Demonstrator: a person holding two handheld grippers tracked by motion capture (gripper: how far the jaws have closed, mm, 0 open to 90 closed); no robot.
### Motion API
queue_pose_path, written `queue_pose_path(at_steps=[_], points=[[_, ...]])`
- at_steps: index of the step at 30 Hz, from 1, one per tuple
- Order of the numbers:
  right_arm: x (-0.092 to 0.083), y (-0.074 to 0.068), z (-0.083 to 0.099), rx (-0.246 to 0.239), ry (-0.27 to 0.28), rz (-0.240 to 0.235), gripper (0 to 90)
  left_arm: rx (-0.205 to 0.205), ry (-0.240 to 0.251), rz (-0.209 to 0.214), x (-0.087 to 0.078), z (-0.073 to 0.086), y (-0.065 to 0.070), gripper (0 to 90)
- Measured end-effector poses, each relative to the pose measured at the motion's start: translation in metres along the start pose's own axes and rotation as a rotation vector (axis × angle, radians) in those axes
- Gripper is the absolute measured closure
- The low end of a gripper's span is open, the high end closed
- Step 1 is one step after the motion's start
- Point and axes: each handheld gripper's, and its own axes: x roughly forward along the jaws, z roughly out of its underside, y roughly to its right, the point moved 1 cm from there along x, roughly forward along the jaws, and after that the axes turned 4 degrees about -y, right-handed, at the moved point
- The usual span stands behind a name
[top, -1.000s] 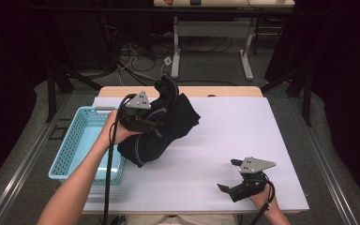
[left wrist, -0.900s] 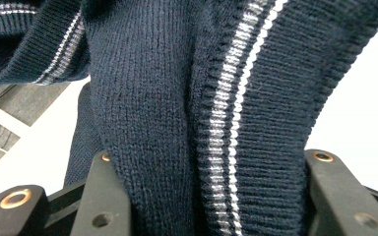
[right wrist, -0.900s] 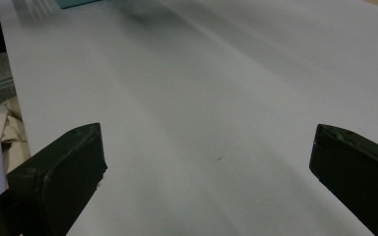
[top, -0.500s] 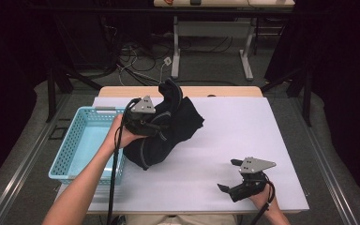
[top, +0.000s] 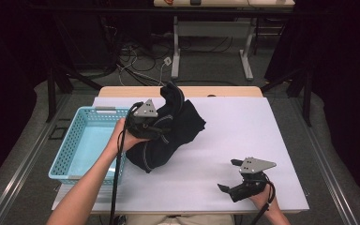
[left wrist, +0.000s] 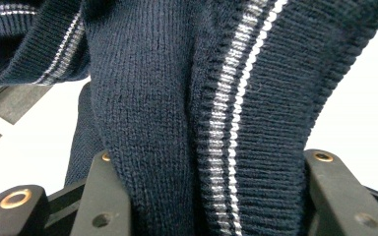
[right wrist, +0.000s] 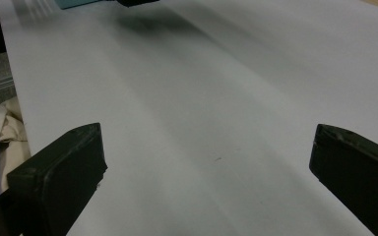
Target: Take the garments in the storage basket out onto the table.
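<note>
— White bench [top: 243, 136], dark room behind, blue basket [top: 82, 140] at left edge.
— Left tongs [top: 161, 126] clamped on navy sweater [top: 178, 129], lifted beside basket.
— Right tongs [top: 229, 176] apart, resting low on bench, well clear of sweater.

1. We cannot see the left gripper's [top: 161, 126] jaw tips; the dark sweater [top: 178, 126] buries them.
2. We lose the sweater's far part past the left gripper view's top edge.
3. The blue basket [right wrist: 76, 3] is cut off and blurred at the far edge.
</note>
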Motion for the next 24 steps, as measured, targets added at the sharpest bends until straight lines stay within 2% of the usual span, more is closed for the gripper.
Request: queue_pose_path(at_steps=[7,12,15,24], points=[[0.001,0.0,0.0,-0.001,-0.002,0.001,0.0,-0.015,0.012,-0.003,0.006,0.003,0.003,51.8],[0.0,0.0,0.0,-0.008,-0.005,0.003,0.0,-0.007,-0.009,0.003,0.013,0.004,0.004,51.9],[0.0,0.0,0.0,0.0,-0.004,0.001,0.0,-0.017,0.001,-0.004,0.018,0.005,0.006,51.8],[0.0,0.0,0.0,-0.004,-0.016,-0.002,0.0,-0.02,-0.019,0.001,0.032,0.008,0.009,51.8]])
